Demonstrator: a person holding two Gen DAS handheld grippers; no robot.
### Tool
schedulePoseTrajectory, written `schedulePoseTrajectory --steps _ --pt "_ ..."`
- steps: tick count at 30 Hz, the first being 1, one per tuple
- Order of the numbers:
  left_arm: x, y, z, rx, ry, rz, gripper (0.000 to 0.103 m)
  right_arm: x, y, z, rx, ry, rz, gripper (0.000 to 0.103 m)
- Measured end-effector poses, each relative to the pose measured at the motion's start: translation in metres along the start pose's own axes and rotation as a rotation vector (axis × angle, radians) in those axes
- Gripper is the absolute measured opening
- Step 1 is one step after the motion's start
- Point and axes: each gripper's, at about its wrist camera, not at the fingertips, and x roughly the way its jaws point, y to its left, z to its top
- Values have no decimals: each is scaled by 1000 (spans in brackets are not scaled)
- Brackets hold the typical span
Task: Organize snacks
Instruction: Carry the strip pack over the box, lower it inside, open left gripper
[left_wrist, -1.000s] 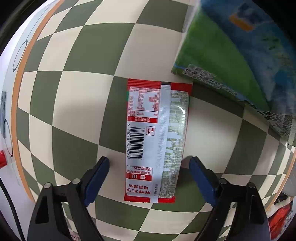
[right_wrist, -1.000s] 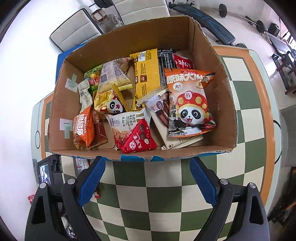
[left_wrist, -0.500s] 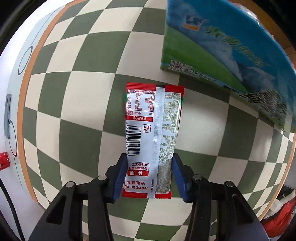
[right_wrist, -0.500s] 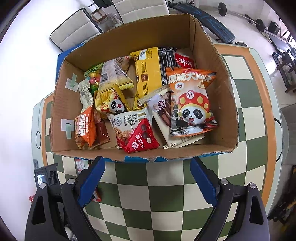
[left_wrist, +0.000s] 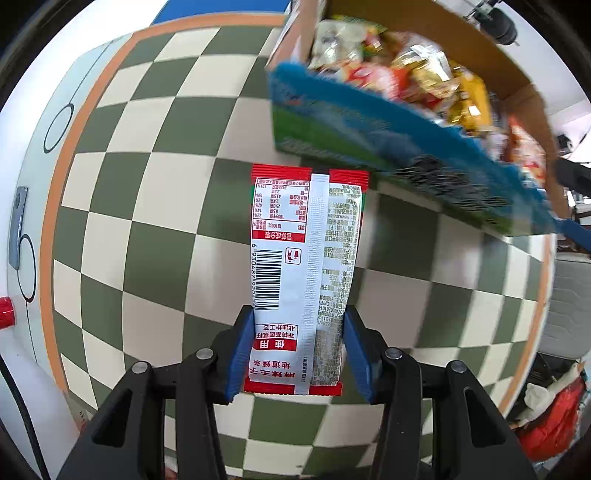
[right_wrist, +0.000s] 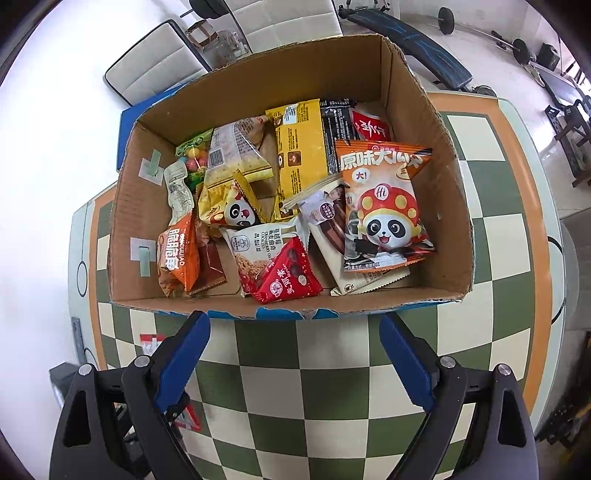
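a second ago your left gripper (left_wrist: 299, 354) stood wide open on either side of the red snack packet (left_wrist: 304, 273); half a second ago the blue fingers (left_wrist: 242, 354) came in against its edges, and now they are clamped on its near end with the packet lifted off the checkered counter (left_wrist: 140, 206), printed back and barcode facing the camera. the view has swung up as well: the cardboard box (left_wrist: 369, 122) and the snacks inside it now show at the upper right, blurred with motion, where before only its blue-green outer wall filled that corner. so the pick looks done and the carry toward the box under way.

your right gripper (right_wrist: 293, 358) has barely shifted; its fingers (right_wrist: 183, 354) stand wide apart with nothing between them, hovering just short of the near wall of the box (right_wrist: 458, 206), which sits open on the counter (right_wrist: 332, 391) holding a pile of packets, the orange panda bag (right_wrist: 384, 206) topmost on the right. there seems to be room on top for the red packet.
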Motion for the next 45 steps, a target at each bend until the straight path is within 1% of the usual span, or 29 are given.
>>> schedulePoseTrajectory --steps 3,6,7,11,13,15,18,21,25,31,35,37,39,45 --pt "-27 -9 -1 26 -32 -28 45 -3 -2 0 0 -3 11 95" --pt "-47 -3 2 52 -71 -57 45 -8 -6 0 2 -6 24 95" --pt "-59 -8 6 63 -88 -70 45 -10 -8 1 3 -6 28 95" --pt "-83 -24 36 100 -132 -98 45 -17 -16 4 9 -6 43 95" --pt "-94 -34 57 123 -157 -101 45 -22 -19 9 11 -16 44 95" --pt "-96 -45 76 144 -170 -99 45 -25 -22 14 14 -22 45 95" --pt "-99 -57 114 171 -176 -99 45 -30 -22 25 19 -34 46 95" --pt "-90 -64 152 187 -149 -92 45 -33 -19 39 22 -36 53 95" --pt "-64 -67 198 180 -99 -72 45 -30 -12 63 23 -25 54 95" --pt "-25 -70 240 183 -30 -35 45 -12 2 93 -5 4 11 95" --pt "-2 -70 254 175 14 -28 45 0 6 106 -12 21 -11 95" --pt "10 -68 260 164 45 -38 45 8 5 111 -10 33 -16 95" --pt "17 -68 263 159 61 -41 45 13 4 115 -9 41 -23 95" --pt "30 -72 264 173 98 -10 47 27 -4 122 -2 61 -40 95"
